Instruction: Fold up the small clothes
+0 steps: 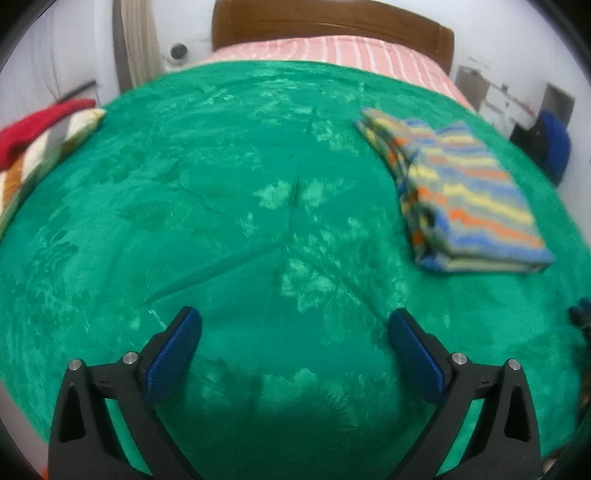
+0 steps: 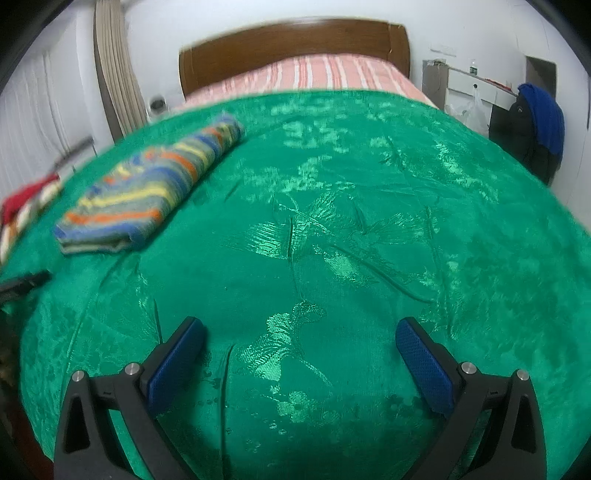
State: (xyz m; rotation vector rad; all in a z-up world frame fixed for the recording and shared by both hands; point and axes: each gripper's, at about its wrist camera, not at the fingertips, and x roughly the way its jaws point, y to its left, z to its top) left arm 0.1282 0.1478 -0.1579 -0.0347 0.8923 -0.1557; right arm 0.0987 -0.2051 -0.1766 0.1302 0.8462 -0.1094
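A folded garment with blue, yellow and orange stripes [image 1: 461, 192] lies on the green bedspread [image 1: 221, 206], to the right in the left wrist view and to the upper left [image 2: 147, 192] in the right wrist view. My left gripper [image 1: 295, 321] hovers open over bare bedspread, well short of the garment, nothing between its blue pads [image 1: 173, 354]. Over the green bedspread [image 2: 369, 240] my right gripper [image 2: 301, 330] is open as well, holding nothing, with the garment far off to its left.
A pile of red and patterned clothes [image 1: 33, 144] sits at the bed's left edge. A pink striped sheet [image 1: 332, 51] and wooden headboard [image 1: 325, 22] lie beyond. A dark and blue jacket [image 2: 535, 129] hangs at the right by the wall.
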